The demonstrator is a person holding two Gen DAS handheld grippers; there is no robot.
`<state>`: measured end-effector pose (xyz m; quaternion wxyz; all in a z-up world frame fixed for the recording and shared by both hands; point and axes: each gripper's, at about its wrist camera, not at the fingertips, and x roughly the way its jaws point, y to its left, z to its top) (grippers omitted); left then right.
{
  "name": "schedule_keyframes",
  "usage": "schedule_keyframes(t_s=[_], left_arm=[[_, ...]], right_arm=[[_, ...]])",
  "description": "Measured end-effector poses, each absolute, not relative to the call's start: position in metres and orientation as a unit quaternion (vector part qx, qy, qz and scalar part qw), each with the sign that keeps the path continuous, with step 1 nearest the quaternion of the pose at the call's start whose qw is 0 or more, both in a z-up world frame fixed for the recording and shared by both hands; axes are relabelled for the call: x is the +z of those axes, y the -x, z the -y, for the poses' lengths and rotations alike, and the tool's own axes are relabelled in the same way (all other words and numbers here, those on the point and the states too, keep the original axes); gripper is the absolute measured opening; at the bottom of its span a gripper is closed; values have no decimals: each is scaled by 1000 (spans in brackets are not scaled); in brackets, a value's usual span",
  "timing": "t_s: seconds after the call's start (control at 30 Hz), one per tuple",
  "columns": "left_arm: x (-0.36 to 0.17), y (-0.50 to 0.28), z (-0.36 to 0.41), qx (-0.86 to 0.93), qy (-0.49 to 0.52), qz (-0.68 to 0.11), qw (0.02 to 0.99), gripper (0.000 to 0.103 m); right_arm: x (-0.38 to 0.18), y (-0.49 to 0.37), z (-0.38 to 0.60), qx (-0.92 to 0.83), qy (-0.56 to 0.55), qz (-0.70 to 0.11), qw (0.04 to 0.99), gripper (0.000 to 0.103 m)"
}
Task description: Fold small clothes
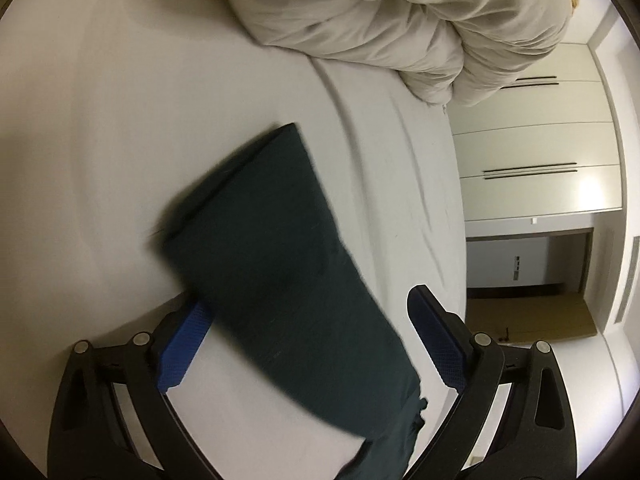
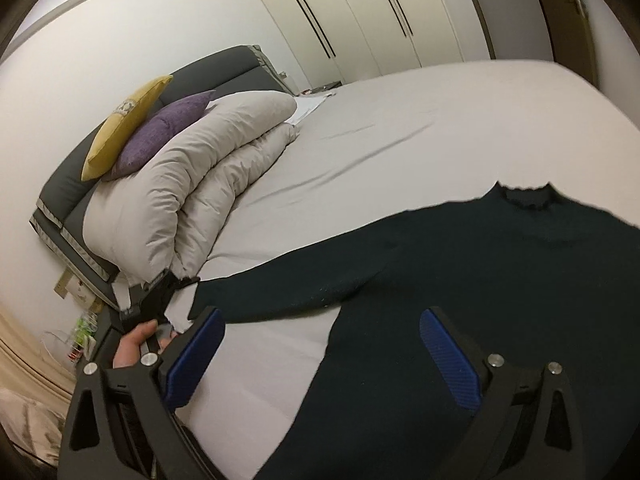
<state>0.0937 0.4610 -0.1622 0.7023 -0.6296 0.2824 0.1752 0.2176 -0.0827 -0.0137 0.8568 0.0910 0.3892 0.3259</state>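
Lying flat on the bed (image 2: pixel 400 128): dark sweater (image 2: pixel 460 280), sleeve (image 1: pixel 280 248) stretched out. Left gripper (image 1: pixel 308 332) fingers spread wide around sleeve; right gripper (image 2: pixel 320 344) spread wide over the body.

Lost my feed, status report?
Both grippers open: left gripper, right gripper. Sweater flat on bed, sleeve between left fingers. Nothing blocking.

Left claw (image 1: pixel 308 344) gapes wide, blue ribbed pads (image 1: pixel 184 344) apart. A dark green knit sleeve (image 1: pixel 276 256) runs between them, blurred, over the pale grey bed sheet (image 1: pixel 100 140). Ahead, a rumpled cream duvet (image 1: pixel 400 20); off right, white wardrobe doors (image 1: pixel 536 148).
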Motion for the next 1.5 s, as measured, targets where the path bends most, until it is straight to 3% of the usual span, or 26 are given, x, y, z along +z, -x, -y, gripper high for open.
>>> schedule_keyframes(t_s=[0.03, 0.07, 0.1, 0.23, 0.33, 0.43, 0.6, 0.73, 1.03, 1.2, 1.5], left_arm=[[-163, -101, -462, 170, 630, -280, 704, 72], [-165, -106, -462, 162, 635, -281, 701, 36], [-174, -109, -457, 148, 653, -289, 684, 25], [-164, -122, -440, 150, 616, -297, 714, 14], [-123, -146, -410, 145, 513, -303, 790, 9], [-77, -175, -353, 126, 349, -306, 877, 8], [-46, -190, -245, 98, 97, -292, 947, 8], [-60, -191, -170, 74, -98, -276, 953, 8], [-163, -168, -21, -32, -445, -288, 847, 8], [-177, -174, -4, -34, -474, -282, 833, 8], [-178, -176, -2, -26, -480, -288, 829, 8]], right_arm=[[-15, -219, 85, 324, -89, -390, 857, 90], [-17, -221, 87, 323, -93, -393, 856, 86], [-18, -223, 89, 322, -97, -395, 855, 81], [-28, -234, 97, 314, -100, -407, 852, 73], [-36, -248, 102, 305, -103, -419, 849, 69], [-40, -265, 103, 307, -114, -428, 842, 67], [-47, -302, 81, 358, -143, -466, 796, 68], [-63, -324, 54, 421, -187, -507, 728, 83], [-119, -337, 77, 367, -218, -561, 709, 84], [-150, -340, 126, 330, -271, -585, 690, 84], [-143, -341, 131, 368, -302, -579, 662, 84]])
